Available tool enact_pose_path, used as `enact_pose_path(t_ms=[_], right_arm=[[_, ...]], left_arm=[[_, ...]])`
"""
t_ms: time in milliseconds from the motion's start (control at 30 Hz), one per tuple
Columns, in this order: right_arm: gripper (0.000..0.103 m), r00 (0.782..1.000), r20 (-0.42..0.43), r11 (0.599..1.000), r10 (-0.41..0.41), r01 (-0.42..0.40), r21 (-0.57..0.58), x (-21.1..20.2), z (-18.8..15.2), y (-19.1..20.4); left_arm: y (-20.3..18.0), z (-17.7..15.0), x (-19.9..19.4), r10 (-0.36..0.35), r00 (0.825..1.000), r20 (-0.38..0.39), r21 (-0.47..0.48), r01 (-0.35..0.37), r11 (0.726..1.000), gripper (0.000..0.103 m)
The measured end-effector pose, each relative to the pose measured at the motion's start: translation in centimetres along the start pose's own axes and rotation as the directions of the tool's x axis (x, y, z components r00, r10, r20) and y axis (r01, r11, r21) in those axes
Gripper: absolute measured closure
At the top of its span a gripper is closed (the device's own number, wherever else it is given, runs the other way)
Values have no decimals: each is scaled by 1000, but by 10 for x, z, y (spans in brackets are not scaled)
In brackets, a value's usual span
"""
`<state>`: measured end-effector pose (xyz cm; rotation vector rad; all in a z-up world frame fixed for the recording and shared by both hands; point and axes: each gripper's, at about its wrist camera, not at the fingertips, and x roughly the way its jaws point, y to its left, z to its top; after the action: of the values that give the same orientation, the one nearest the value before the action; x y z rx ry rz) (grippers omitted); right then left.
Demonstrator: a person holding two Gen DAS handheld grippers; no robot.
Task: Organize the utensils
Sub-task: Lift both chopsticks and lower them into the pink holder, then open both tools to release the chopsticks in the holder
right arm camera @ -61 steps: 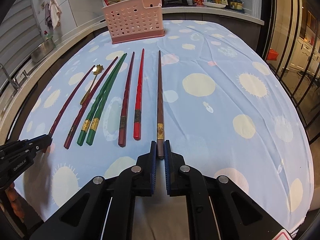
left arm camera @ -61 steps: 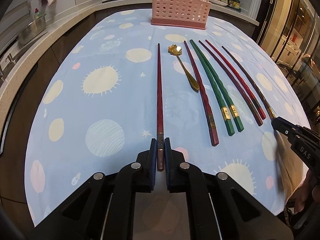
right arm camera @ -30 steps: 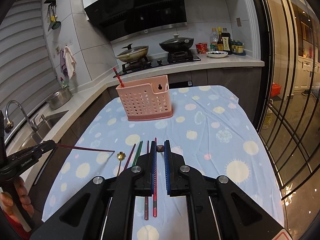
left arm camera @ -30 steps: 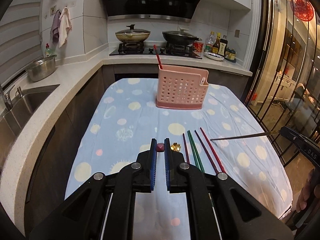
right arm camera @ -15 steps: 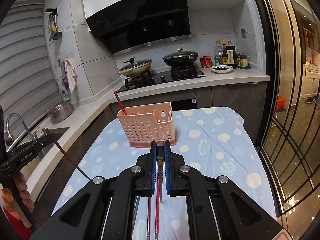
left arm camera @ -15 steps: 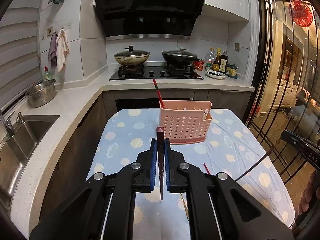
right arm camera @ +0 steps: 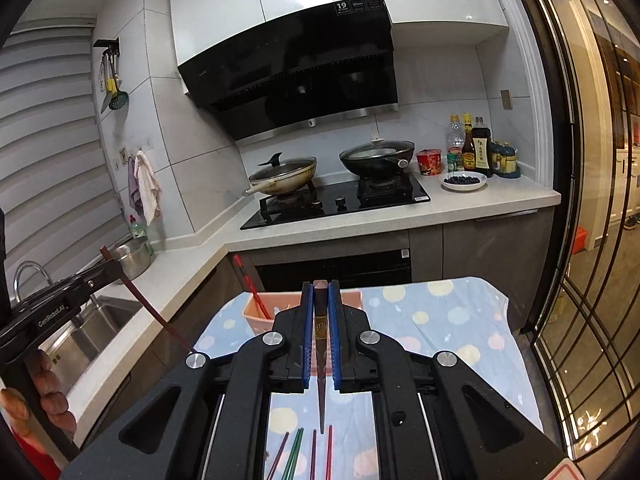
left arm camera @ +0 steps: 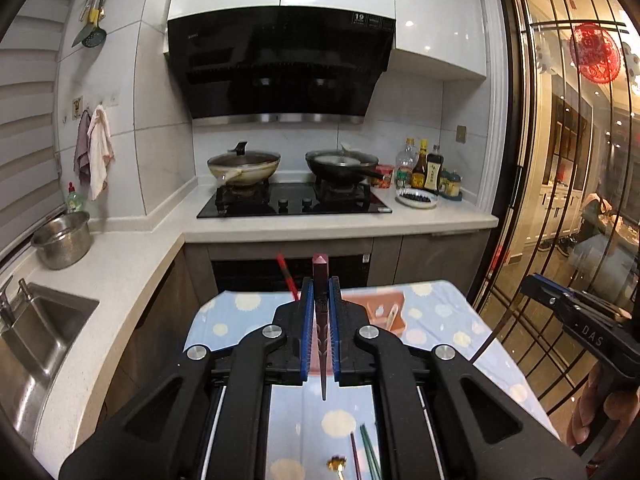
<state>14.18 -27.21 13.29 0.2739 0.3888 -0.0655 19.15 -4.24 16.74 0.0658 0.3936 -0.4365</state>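
Observation:
My left gripper (left arm camera: 319, 292) is shut on a dark red chopstick (left arm camera: 320, 276), held upright with its tip hanging down. My right gripper (right arm camera: 320, 296) is shut on a brown chopstick (right arm camera: 320, 326) with a gold band, also tip down. The pink perforated utensil basket (right arm camera: 256, 314) stands on the table at the far end, mostly hidden behind the fingers, with a red chopstick (right arm camera: 250, 282) leaning in it. The basket shows in the left wrist view (left arm camera: 384, 312) too. Several chopsticks (right arm camera: 298, 450) and a gold spoon (left arm camera: 337, 463) lie on the blue dotted tablecloth (right arm camera: 440, 320) below.
Behind the table are a counter with a stove (left arm camera: 294, 200), two pans, sauce bottles (left arm camera: 424, 168) and a plate. A sink (left arm camera: 36, 332) and steel pot (left arm camera: 64, 238) are at left. A glass partition with black bars (left arm camera: 560, 160) runs along the right.
Both grippers have lifted their chopsticks off the cloth and tilted up, so the chopsticks now hang tip down. Both have moved nearer the basket, which sits lower and closer in view.

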Motion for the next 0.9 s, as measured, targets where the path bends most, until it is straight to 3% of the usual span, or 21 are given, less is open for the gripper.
enact_pose_path(t_ms=[200,433,633,900], right_arm=[[96,998,63,1000,3,-3,3,26,50,6],[96,993,117,999,5,-11,46,67,84,11],[96,998,62,998,15,-18,54,118,87,14],[96,998,-69,998,6,-2,57,171,51,1]], left_arm=[[-4,46,24,-3,998,57,11,2,1000,96],[-6,73,68,-1,999,53,14,0,1000,96],[-4,62,110,4,1000,-15,17,-4,1000,96],[9,30,156,6,993,-116,-13,-8,1000,96]])
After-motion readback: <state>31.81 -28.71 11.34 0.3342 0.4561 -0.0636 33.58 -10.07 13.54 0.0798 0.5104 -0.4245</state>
